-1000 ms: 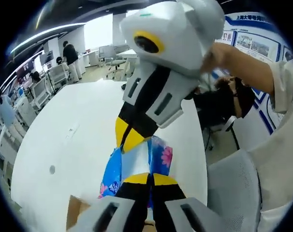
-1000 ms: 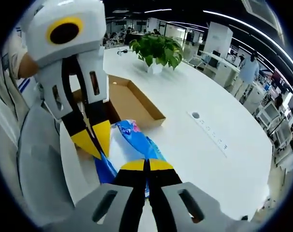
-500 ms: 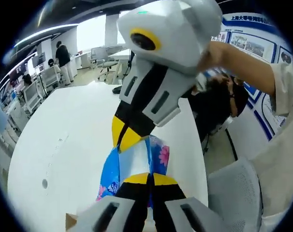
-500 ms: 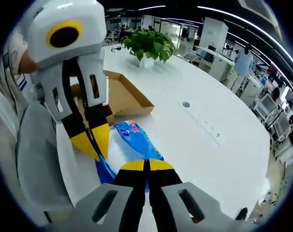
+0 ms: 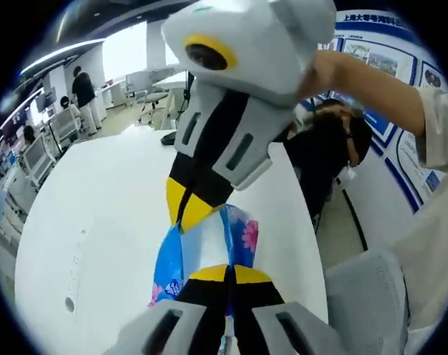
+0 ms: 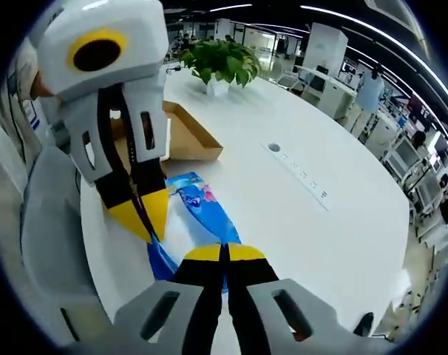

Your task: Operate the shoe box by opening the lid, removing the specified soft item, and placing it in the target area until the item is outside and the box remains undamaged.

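**Blue soft pack held between two grippers, carried away from the box**

White, and the largest thing here, is the round surface, with a strip of sockets near its middle. Toward its far edge, in the right gripper view, stands a potted plant. Nearer lies the brown cardboard shoe box, open, at the edge of the surface beside the person.

The soft item, a blue pack with pink flowers, is outside the box. It hangs above the surface near the person's edge, stretched between both tools. The right hand-held gripper has its jaws together on one end of it. The left hand-held gripper is clamped on the other end, and it also shows in the right gripper view.

I judge the step in hand is the carrying to the target area; opening and removing look done. The next move calls for lowering the pack flat on the surface and then letting both jaws go.

The long axis of the pack runs from one gripper to the other, and in the right gripper view its far end points roughly toward the box.
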The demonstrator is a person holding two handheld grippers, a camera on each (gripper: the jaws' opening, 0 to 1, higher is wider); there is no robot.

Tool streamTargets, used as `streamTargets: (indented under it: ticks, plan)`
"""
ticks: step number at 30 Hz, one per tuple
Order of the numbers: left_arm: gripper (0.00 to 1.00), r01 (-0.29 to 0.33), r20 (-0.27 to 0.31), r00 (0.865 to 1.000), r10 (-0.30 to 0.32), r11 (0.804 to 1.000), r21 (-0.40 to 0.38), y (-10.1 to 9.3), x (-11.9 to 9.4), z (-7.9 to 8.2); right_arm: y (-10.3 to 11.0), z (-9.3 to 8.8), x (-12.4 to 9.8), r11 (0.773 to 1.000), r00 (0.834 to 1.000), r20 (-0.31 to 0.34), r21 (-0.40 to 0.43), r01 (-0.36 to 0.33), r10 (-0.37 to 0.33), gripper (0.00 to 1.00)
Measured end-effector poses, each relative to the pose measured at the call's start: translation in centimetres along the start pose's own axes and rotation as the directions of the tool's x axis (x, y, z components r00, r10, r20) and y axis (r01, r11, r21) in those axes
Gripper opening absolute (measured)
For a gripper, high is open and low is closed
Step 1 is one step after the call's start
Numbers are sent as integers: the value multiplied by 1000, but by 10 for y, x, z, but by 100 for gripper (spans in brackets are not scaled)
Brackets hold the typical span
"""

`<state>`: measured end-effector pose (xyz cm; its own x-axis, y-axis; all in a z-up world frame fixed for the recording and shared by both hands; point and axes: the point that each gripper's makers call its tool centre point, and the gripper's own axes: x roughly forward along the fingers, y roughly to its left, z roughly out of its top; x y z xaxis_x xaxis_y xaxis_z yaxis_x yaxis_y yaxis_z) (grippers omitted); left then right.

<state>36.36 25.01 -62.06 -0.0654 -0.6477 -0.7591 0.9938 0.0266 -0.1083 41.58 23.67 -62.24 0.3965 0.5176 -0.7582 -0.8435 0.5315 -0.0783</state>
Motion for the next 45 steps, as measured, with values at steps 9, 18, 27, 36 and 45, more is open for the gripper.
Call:
streamTargets:
  ticks: [9, 18, 27, 36, 45]
  plan:
    - [0, 32, -7, 999, -32, 999, 6, 5, 23, 11, -18, -15, -2, 1000, 1000, -21, -18, 7, -8, 0]
    - [0, 60, -5, 998, -60, 998, 5, 10, 46, 24, -37, -32, -2, 999, 999, -52, -36, 10, -11, 0]
    - [0, 85, 5, 996, -85, 996, -11, 17, 69, 31, -52, -51, 3, 997, 996, -86, -73, 14, -20, 0]
    - [0, 87, 21, 996, -87, 995, -38, 21, 92, 31, -61, -69, 15, 994, 994, -105, -107, 22, -33, 0]
    - [0, 84, 13, 996, -84, 993, -88, 25, 115, 15, -63, -92, 31, 994, 991, -127, -106, 35, -48, 0]
